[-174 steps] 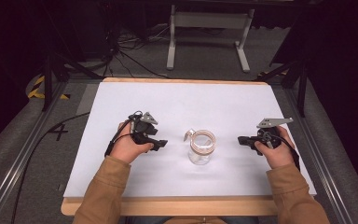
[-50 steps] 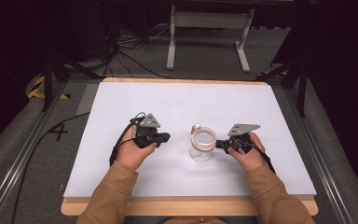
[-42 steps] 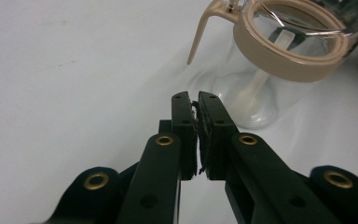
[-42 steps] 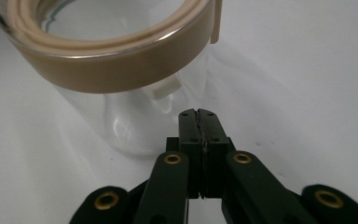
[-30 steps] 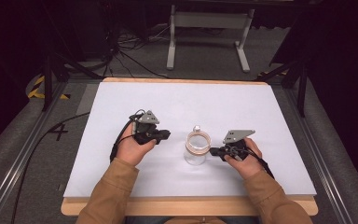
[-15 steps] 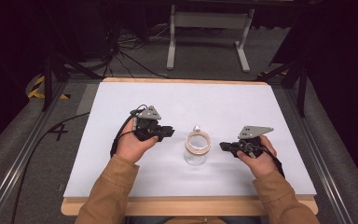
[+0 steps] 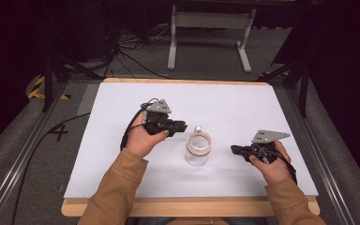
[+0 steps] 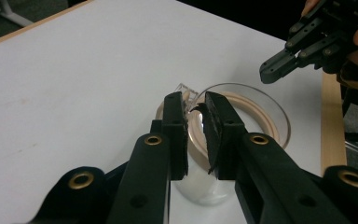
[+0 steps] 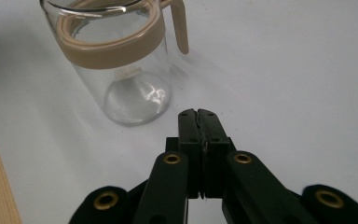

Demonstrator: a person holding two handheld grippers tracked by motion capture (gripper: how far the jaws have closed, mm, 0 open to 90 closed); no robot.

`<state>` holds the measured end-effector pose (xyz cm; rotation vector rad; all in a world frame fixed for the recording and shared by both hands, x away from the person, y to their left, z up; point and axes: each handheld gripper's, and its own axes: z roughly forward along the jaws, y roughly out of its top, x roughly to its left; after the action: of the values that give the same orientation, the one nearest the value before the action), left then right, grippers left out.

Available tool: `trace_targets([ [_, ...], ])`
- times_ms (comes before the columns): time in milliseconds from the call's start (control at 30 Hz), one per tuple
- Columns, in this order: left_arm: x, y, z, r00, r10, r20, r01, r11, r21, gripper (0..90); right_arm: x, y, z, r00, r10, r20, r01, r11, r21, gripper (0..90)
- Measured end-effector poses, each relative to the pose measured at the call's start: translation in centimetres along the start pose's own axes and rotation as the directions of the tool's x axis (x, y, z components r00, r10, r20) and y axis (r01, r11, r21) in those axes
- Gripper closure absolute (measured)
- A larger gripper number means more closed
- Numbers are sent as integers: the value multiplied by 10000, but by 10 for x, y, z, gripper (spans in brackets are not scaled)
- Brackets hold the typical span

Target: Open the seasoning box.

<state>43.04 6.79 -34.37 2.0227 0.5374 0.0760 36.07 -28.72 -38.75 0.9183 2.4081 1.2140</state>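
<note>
A clear glass jar (image 7: 198, 150) with a tan band round its neck is seen standing upright near the middle of the white surface (image 7: 243, 108), somewhat closer to the near edge than to the far one. Its mouth is open and nothing can be made out inside it. A small clasp or handle is carried on the far side of the rim.

The left tool (image 7: 179, 125) is held just beside the jar, on its left and slightly toward the far edge, with its tip pointed at the rim. In the left gripper view the jaws of this tool (image 8: 195, 121) are seen narrowly parted, and the jar's rim is lined up right at the tips; whether the glass is touched or merely approached cannot be told, so no grip is claimed.

The right tool (image 7: 235, 150) is held to the right of the jar and apart from it, pointed at the jar's side. In the right gripper view its jaws (image 9: 198, 115) are pressed together on nothing, and the jar (image 9: 116, 60) is seen ahead and to the left.

The left tool is judged the nearer one, so a hold on the rim would fall to it. Broad open room is left on the surface toward every edge, the near wooden edge being closest.
</note>
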Motion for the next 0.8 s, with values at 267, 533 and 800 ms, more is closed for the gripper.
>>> trace_targets([
  [267,3,8,17,9986,-16,532,21,10000,-96,782,2,-10,-10,9997,179,189,-178,9998,-36,897],
  [533,9,10,38,9980,-99,621,101,9999,-26,799,4,-17,-15,9991,328,264,-329,9995,27,896],
  [800,19,7,53,9977,-495,456,497,9988,-34,782,6,-23,-16,9985,410,352,-412,9991,24,895],
])
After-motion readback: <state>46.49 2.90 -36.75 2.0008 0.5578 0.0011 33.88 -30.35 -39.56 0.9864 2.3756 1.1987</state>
